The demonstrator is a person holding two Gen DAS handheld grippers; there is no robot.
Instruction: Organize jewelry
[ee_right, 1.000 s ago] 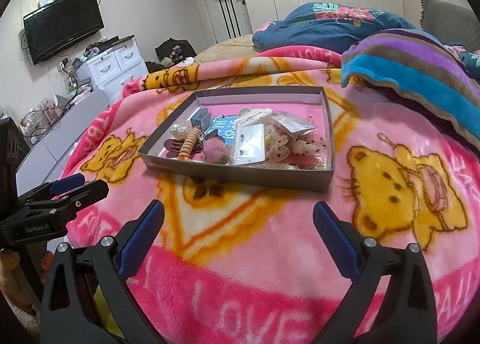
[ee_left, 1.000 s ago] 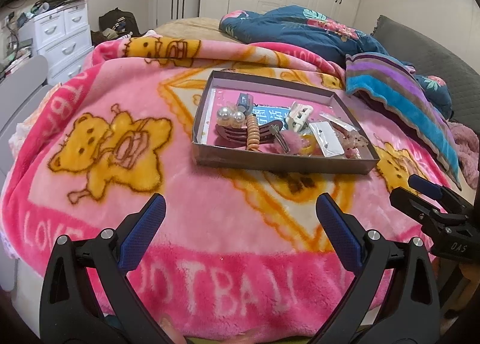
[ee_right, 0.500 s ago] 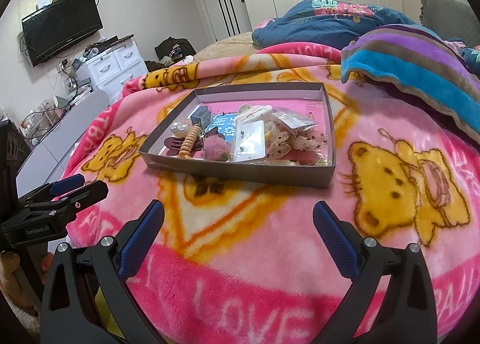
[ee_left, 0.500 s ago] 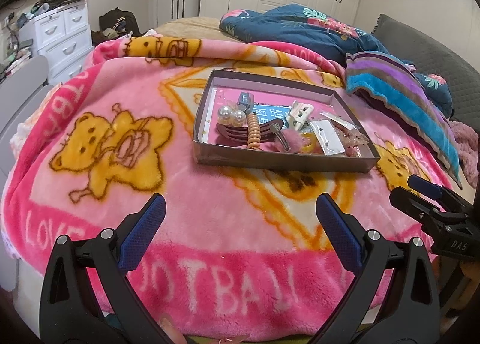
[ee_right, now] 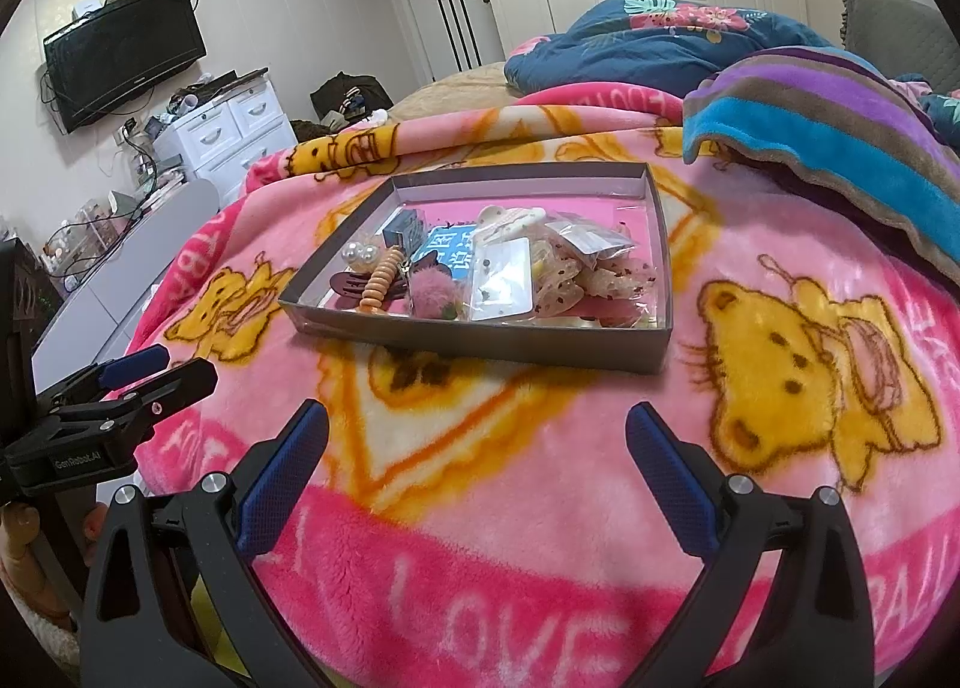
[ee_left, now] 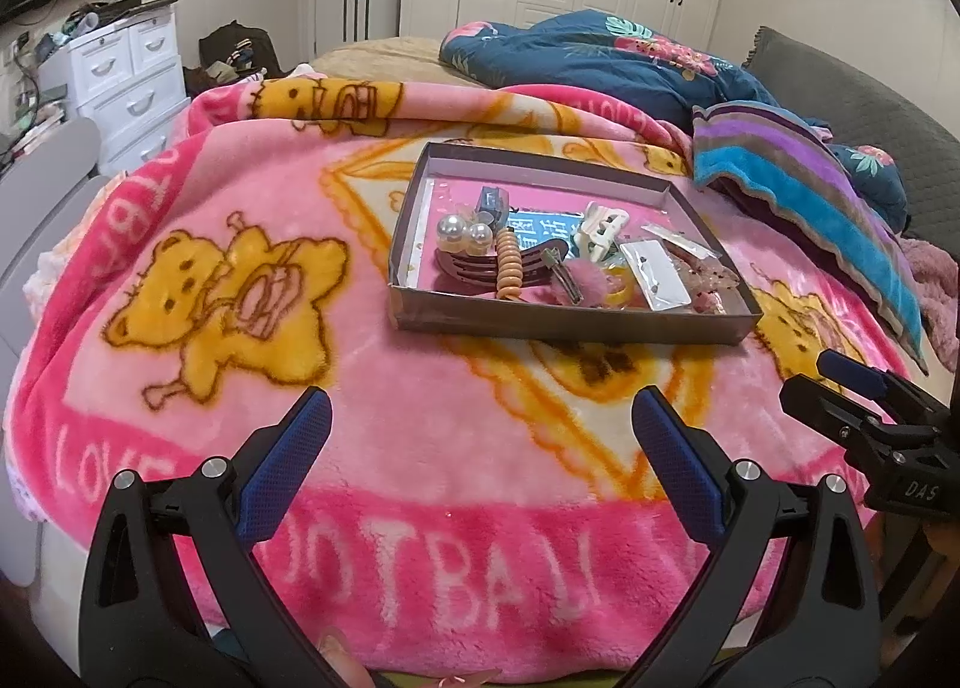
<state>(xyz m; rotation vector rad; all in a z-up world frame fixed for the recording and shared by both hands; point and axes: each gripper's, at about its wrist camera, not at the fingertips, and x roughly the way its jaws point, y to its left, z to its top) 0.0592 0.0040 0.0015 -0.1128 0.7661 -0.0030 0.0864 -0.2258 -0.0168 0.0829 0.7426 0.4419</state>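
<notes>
Only from the right claw point(ee_right: 477, 433): wall TV point(ee_right: 123, 52) beyond the tray point(ee_right: 474, 337)

Fluffy fleece blanket point(ee_left: 372, 448), matt cardboard tray point(ee_left: 558, 322)

The pink blanket point(ee_right: 540, 508) reads "LOVE" and, seemingly, "FOOTBALL". The left gripper point(ee_right: 156, 376) carries "GenRobot.AI"; the right gripper point(ee_left: 852, 388) shows "DAS".

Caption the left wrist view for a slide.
Open left gripper hovers over pink bear-print fleece blanket, facing shallow grey cardboard tray of hair clips.
</notes>
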